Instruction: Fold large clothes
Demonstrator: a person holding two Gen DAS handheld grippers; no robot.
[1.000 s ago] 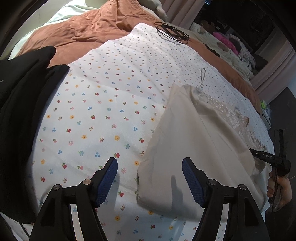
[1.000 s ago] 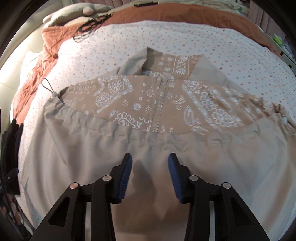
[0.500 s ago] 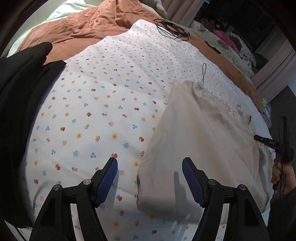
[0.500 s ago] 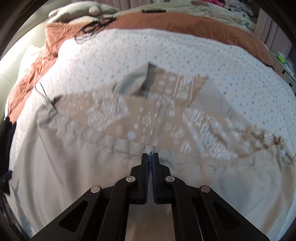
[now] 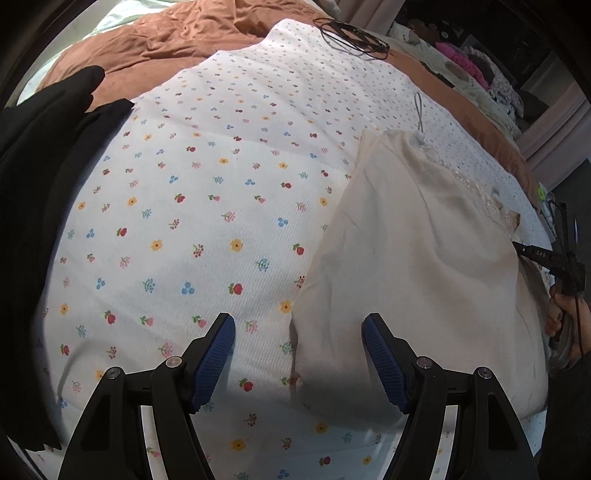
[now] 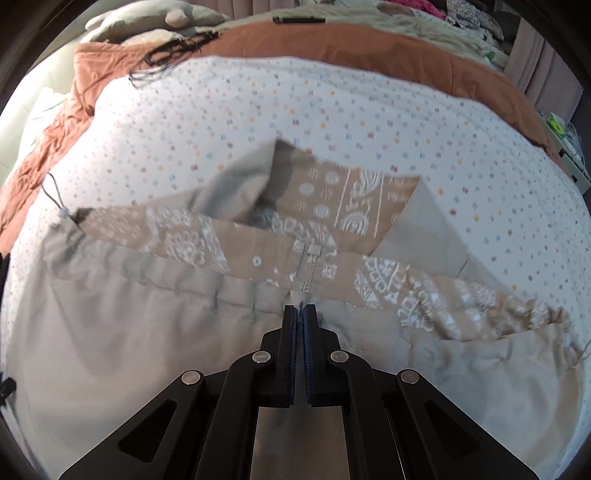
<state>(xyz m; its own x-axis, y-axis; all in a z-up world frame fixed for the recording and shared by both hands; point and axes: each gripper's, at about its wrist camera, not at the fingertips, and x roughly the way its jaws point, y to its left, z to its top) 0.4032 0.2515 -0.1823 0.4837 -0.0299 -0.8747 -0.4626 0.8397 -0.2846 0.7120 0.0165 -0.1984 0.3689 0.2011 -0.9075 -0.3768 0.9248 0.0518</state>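
The beige jacket (image 6: 147, 332) lies spread on the bed, over a white flowered sheet (image 5: 207, 192), its lower part doubled up so the patterned lining (image 6: 325, 195) and the zip (image 6: 312, 262) show above the folded edge. The right tongs (image 6: 300, 314) are closed tight on that edge just below the zip, apparently pinching the cloth at the middle line; a grip there would let the fold be carried up evenly on both sides. The left tongs (image 5: 297, 354) hang wide open above the jacket's near corner, straddling its side edge and holding nothing, probably ready to take that corner or press it flat. A cord (image 5: 418, 110) trails from the hem onto the sheet. Dark clothing (image 5: 33, 177) sits beside the sheet, and a brown quilt (image 5: 177, 33) lies beyond it.
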